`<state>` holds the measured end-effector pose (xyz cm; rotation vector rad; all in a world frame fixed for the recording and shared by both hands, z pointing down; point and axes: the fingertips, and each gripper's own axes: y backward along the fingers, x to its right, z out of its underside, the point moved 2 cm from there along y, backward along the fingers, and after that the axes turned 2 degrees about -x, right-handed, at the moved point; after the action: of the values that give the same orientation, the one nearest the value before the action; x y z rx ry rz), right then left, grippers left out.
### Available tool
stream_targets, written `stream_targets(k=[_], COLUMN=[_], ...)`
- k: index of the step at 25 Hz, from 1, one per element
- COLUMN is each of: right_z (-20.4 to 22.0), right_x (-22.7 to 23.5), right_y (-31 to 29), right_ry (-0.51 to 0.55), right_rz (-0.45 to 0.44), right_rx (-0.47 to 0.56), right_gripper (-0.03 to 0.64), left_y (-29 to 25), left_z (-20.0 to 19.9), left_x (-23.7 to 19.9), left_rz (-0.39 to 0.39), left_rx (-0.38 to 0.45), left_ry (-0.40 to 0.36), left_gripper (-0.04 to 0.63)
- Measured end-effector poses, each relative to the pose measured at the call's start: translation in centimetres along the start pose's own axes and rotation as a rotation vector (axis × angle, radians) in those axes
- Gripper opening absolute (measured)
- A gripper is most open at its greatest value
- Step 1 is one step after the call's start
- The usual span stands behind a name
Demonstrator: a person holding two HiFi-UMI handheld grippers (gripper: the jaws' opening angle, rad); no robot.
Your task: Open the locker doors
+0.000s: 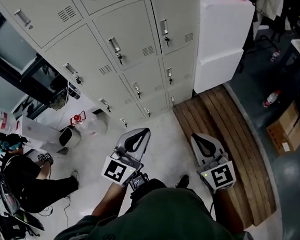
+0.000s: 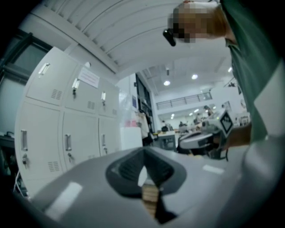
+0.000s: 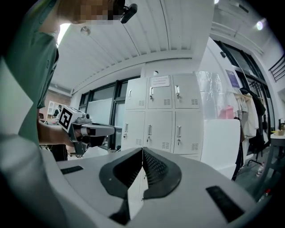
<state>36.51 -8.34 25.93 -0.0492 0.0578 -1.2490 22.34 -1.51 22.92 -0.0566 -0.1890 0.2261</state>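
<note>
a workplace lab or office: metal lockers [image 1: 119, 51], desks, cardboard boxes [image 1: 290, 129], ceiling lights.

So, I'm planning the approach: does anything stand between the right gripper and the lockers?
Nothing visible does. The right gripper, jaws together, points at the closed lockers across open floor. The white cabinet stands beside them, off the path.
</note>
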Motion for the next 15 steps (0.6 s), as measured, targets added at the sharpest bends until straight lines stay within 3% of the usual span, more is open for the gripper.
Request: stream_targets(k=[8, 15], right_z=[1.3, 1.5], right_x=[3.8, 5.8], right_y=[-5.1, -11.1], right_ry=[-0.017, -0.045], right_rz=[-0.029, 0.008], right_rx=[-0.027, -0.059], right_gripper=[0.005, 0.005], left_y=[-3.2, -6.0], left_z=[1.8, 3.0], left_x=[-3.6, -9.6], left_rz=[-0.039, -0.003], left_rx=[-0.038, 0.001], left_ry=[0.032, 0.059], left_gripper=[0.002, 0.002])
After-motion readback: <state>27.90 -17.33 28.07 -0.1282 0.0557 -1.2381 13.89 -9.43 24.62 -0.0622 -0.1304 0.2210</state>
